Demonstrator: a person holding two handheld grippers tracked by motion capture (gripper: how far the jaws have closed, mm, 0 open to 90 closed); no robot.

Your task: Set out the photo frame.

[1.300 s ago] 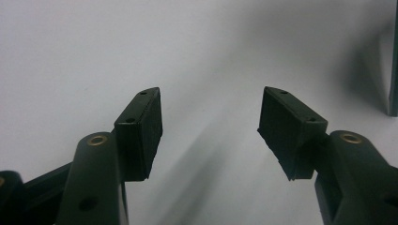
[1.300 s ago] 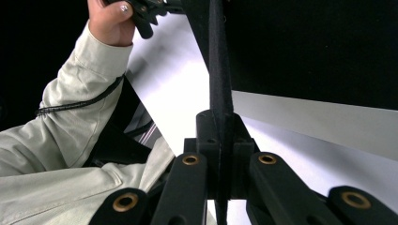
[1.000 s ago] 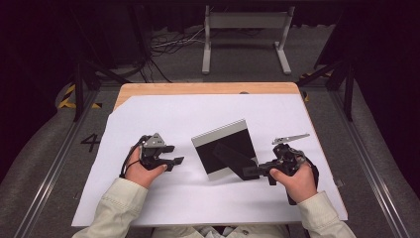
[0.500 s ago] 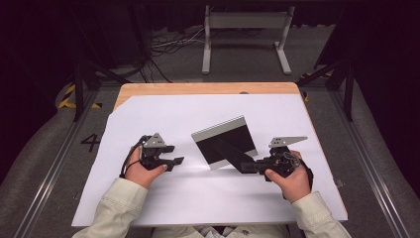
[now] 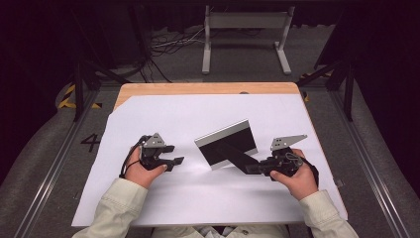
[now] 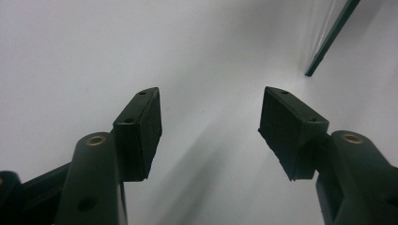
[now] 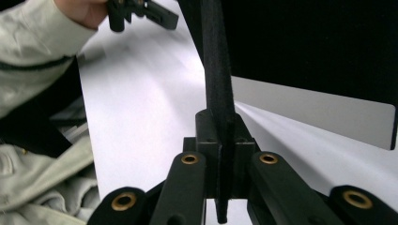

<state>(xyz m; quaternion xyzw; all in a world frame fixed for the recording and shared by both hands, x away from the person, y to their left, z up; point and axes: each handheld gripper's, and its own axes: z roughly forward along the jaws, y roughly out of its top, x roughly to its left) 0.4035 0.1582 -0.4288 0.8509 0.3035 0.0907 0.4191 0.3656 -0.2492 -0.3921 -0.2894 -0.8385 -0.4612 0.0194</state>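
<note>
A flat panel (image 5: 228,144) with a black face and a silver band along its top stands tilted on the white sheet (image 5: 188,114) at mid table. A black strut (image 5: 238,155) runs from its back toward my right gripper (image 5: 251,168), which is shut on that strut. In the right gripper view the jaws pinch the thin strut (image 7: 216,70), with the panel (image 7: 309,47) just beyond my right gripper (image 7: 224,136). My left gripper (image 5: 178,161) rests low on the sheet left of the panel, open and holding nothing (image 6: 211,126). The panel's edge (image 6: 331,37) shows at the upper right of that view.
The white sheet covers most of a wooden table (image 5: 198,88). A grey metal stand (image 5: 245,29) and cables lie on the floor beyond the far edge. Floor rails (image 5: 376,148) run along both sides. The other hand's gripper (image 7: 141,11) shows far off in the right gripper view.
My right hand has rolled and shifted a little, so its grey plate now stands up, and the panel has tilted with the strut. The left gripper has not moved.
</note>
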